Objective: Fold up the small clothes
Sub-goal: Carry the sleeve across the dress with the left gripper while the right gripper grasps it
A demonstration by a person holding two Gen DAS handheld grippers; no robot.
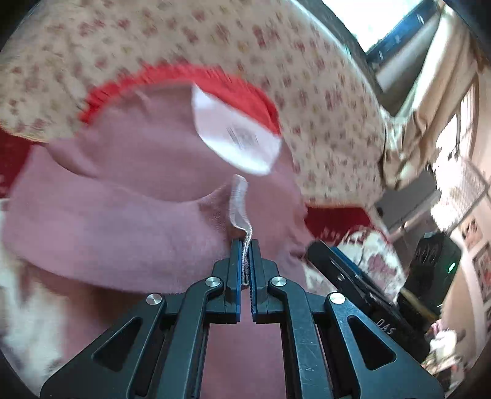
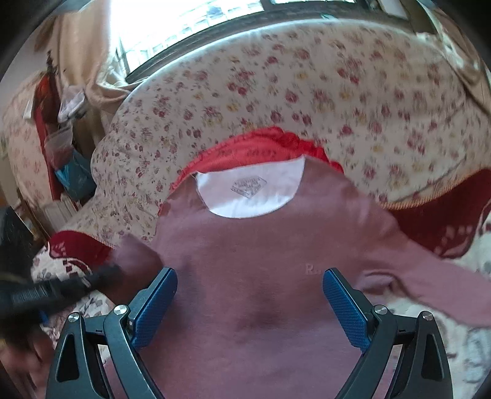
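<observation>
A small mauve-pink top lies spread on the bed, its white neck patch with a printed label at the far end. My left gripper is shut on the top's pale stitched hem, and pink cloth bunches and drapes to its left. The white label patch shows above it, blurred. My right gripper stands open low over the middle of the top, its blue pads wide apart with nothing pinched. The other gripper's black body is a blur at the left of the right wrist view.
A floral quilt with a red frilled edge is heaped behind the top. The bed cover is red and white. A window, curtain and cluttered shelves lie beyond. The right gripper's black body sits at right in the left wrist view.
</observation>
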